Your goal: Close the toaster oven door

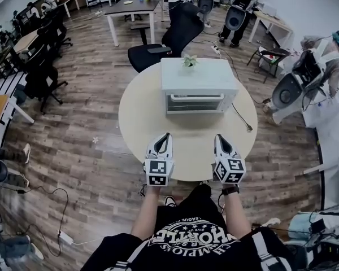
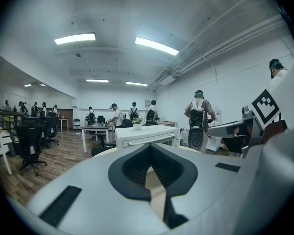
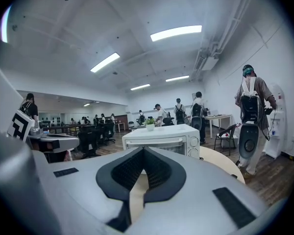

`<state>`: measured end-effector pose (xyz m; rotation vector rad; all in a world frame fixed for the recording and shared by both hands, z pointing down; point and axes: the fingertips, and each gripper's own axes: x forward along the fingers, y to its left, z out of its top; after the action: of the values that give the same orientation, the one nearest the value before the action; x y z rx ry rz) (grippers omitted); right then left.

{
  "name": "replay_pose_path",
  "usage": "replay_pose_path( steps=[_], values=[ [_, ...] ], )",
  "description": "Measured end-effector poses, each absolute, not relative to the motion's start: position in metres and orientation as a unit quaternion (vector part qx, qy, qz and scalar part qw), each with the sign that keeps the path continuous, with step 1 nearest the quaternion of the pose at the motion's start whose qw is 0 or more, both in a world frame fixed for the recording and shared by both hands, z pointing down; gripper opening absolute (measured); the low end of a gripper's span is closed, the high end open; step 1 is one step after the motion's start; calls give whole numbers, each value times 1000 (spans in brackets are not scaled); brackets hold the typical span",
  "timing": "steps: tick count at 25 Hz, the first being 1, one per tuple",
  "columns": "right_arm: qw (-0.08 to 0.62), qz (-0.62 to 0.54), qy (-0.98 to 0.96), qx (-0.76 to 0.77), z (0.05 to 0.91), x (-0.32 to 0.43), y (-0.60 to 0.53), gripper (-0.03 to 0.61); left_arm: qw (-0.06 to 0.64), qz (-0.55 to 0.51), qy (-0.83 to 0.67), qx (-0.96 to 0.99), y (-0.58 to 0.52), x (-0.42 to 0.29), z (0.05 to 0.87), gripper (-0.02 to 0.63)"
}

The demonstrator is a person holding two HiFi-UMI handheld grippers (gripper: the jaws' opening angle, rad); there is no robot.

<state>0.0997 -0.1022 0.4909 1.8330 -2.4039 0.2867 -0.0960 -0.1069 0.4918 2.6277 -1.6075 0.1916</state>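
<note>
A white toaster oven (image 1: 198, 86) stands at the far side of the round table (image 1: 141, 117). Its door (image 1: 195, 104) sits upright against the front, with the handle bar along the top. My left gripper (image 1: 167, 134) and right gripper (image 1: 219, 136) hover side by side over the table's near edge, well short of the oven. Both are shut with nothing between the jaws. In the left gripper view the oven (image 2: 147, 135) shows beyond the shut left gripper (image 2: 149, 148). In the right gripper view the oven (image 3: 161, 136) shows straight ahead of the shut right gripper (image 3: 143, 151).
A small potted plant (image 1: 189, 61) sits on top of the oven. The oven's cable (image 1: 241, 119) trails off the table's right side. A black office chair (image 1: 169, 38) stands behind the table. People stand around desks further back and at the right.
</note>
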Motion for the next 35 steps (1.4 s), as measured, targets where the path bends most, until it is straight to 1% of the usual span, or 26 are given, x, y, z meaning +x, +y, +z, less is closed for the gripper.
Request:
replay_pose_path(
  steps=[13,35],
  values=[
    [47,86,-786,610,489,105,-107,21,23,60,-519,852,-112,-93,490,18],
    [44,79,-784,614,481,114,-114,21,34,59,-511,857,-118,-82,490,18]
  ],
)
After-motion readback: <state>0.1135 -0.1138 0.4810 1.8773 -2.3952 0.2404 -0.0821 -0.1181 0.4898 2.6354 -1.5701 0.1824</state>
